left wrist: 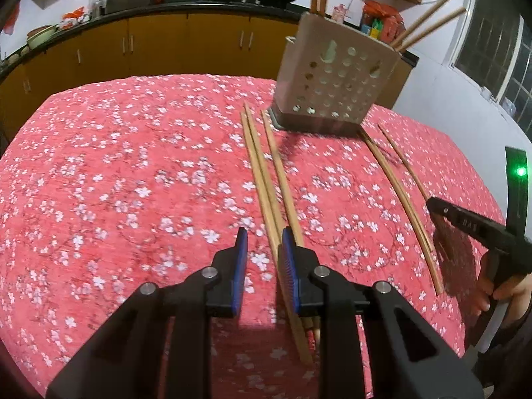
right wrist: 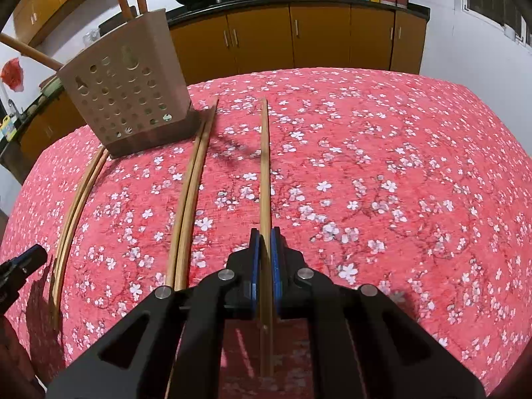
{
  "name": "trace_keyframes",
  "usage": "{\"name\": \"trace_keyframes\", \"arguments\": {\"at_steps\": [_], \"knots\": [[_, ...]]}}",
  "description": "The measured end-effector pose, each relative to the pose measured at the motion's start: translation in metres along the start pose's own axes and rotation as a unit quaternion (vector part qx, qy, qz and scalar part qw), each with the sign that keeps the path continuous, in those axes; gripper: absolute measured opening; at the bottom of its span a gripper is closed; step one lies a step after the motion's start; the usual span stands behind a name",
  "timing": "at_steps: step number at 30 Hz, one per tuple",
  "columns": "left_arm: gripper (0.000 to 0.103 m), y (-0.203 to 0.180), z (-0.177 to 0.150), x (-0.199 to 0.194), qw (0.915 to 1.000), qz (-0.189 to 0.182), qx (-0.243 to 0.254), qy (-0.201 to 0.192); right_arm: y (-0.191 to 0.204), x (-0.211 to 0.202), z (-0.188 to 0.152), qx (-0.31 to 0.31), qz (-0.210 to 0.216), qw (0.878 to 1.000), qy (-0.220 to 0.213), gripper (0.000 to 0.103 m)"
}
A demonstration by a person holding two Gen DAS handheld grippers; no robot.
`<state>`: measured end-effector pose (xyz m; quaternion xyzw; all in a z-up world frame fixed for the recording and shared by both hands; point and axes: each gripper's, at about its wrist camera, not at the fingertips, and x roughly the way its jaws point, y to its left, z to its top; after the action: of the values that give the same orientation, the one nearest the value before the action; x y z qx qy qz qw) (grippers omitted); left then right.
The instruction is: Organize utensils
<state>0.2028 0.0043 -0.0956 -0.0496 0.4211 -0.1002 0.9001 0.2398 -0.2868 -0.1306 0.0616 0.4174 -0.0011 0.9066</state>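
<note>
No text or label is sharp enough to read in either view.

A perforated beige utensil holder [right wrist: 129, 96] stands upright on a dark base at the far side of the red floral cloth, round holes dotting its front wall. Wooden handles [left wrist: 429, 16] poke out of its top, two straight up, two leaning outward. On the cloth in front of it lie long bamboo chopsticks, all running lengthwise away from the holder. One pair [right wrist: 186, 206] lies side by side, touching. A single chopstick [right wrist: 265, 166] lies just to its right, apart. Another pair [right wrist: 74, 209] lies off to the left, curving in the lens.
</note>
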Motion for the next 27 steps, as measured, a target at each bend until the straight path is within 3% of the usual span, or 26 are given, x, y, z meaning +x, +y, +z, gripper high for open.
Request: {"name": "trace_keyframes", "arguments": {"at_steps": [21,27], "knots": [[0.010,-0.003,0.002,0.015,0.9980,0.057,0.025,0.012,0.004,-0.001,-0.003,-0.013,0.003,1.000,-0.001,0.008],[0.008,0.018,0.016,0.024,0.9969,0.077,-0.004,0.011,0.003,-0.001,-0.003,-0.017,-0.003,1.000,-0.005,0.008]]}}
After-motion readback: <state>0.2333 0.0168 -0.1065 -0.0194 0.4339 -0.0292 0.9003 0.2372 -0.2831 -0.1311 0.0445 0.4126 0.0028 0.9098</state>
